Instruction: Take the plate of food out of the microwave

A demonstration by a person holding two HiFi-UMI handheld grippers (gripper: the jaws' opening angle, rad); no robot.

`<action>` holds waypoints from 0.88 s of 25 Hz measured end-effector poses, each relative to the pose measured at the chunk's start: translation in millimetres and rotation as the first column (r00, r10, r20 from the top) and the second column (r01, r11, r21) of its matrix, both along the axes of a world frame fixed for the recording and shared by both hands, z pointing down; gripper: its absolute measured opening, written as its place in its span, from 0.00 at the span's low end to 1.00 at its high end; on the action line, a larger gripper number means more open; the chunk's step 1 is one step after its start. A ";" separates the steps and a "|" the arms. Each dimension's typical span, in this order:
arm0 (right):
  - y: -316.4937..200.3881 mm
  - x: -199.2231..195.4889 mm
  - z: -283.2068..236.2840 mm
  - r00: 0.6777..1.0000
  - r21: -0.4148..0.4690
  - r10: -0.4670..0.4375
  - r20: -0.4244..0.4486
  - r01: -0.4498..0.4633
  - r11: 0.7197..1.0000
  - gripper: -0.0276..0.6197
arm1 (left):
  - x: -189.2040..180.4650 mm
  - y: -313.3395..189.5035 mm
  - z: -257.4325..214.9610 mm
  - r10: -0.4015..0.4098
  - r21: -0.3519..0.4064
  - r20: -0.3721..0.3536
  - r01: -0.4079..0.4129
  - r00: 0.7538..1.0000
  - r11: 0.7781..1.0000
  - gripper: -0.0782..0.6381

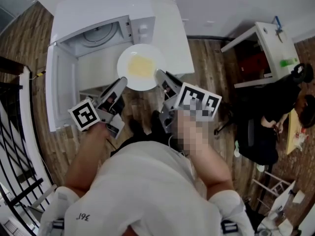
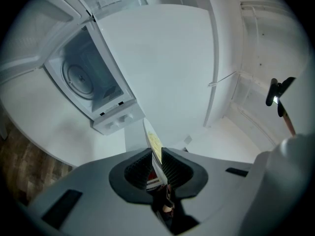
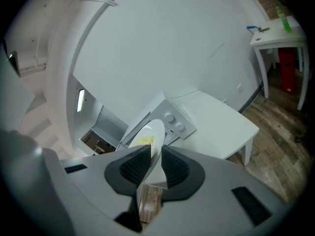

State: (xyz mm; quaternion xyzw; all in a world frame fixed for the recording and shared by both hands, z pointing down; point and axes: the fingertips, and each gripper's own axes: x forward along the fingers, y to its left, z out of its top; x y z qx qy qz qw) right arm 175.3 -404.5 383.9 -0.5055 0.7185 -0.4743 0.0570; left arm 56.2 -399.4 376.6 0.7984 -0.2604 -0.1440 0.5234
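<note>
Two grippers pinch one white plate (image 1: 142,85) by its rim: left gripper (image 1: 122,81) on the left edge, right gripper (image 1: 160,74) on the right. Yellow food (image 1: 140,67) sits on it, and it's held just outside the open microwave (image 1: 106,6) on the white table (image 1: 172,33).

Holding both arms out ahead, pinching opposite rims of the plate (image 1: 150,50) in left tongs (image 1: 122,80) and right tongs (image 1: 158,73).

We look down on a wood-plank floor (image 1: 206,63), a white desk (image 1: 268,38) at the right, and black railings (image 1: 9,132) at the left.
</note>
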 end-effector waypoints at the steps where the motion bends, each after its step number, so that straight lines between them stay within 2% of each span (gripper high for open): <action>1: 3.8 2.3 -0.3 1.000 0.001 0.008 0.001 -0.008 1.000 0.15 | 2.3 2.5 -0.4 0.011 0.003 0.001 -0.011 1.000 1.000 0.20; 11: 30.6 21.8 4.6 0.998 -0.012 0.067 0.012 -0.067 0.998 0.14 | 21.3 19.8 3.1 0.081 -0.003 0.012 -0.081 0.997 0.997 0.20; 22: 30.3 48.8 -0.7 0.992 0.010 0.127 0.010 -0.127 0.992 0.15 | 48.9 11.0 -2.8 0.154 0.030 0.019 -0.155 0.988 0.988 0.20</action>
